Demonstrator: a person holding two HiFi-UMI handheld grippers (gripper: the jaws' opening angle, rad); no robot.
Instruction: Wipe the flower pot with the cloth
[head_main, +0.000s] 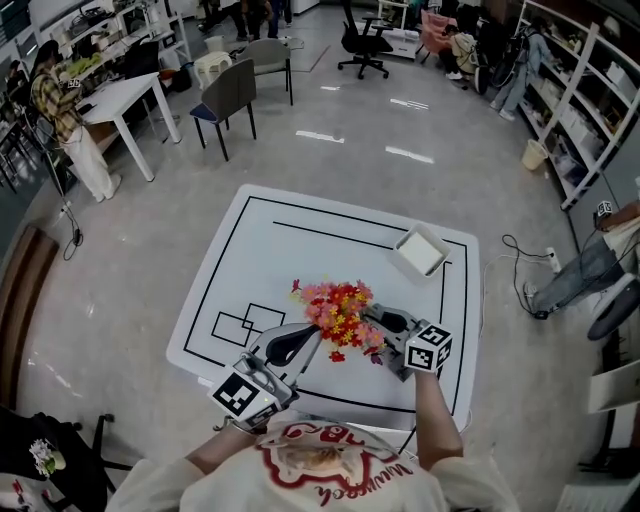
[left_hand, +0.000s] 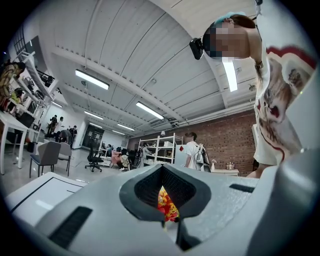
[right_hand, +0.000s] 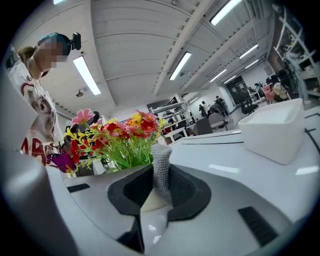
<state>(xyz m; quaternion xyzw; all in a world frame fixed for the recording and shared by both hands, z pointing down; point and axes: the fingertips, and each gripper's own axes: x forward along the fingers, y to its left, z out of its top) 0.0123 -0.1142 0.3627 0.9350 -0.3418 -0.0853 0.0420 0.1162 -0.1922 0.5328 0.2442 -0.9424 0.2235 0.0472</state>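
A bunch of red, pink and yellow artificial flowers (head_main: 338, 308) hangs over the white table (head_main: 300, 240). My left gripper (head_main: 316, 332) is shut at the flowers' base. In the left gripper view the flowers (left_hand: 167, 204) show right at the closed jaws, and a thin stem seems pinched there. My right gripper (head_main: 370, 316) sits just right of the bunch. It is shut on a grey knitted cloth (right_hand: 161, 167) that sticks up from the jaws. The white square flower pot (head_main: 420, 252) stands empty at the table's far right, apart from both grippers. It looks large in the right gripper view (right_hand: 275, 131).
Black lines and small rectangles (head_main: 245, 325) are marked on the tabletop. Chairs (head_main: 228, 98) and a white desk (head_main: 125, 95) stand beyond the table. Shelving (head_main: 575, 90) lines the right wall. A cable and socket (head_main: 545, 260) lie on the floor to the right.
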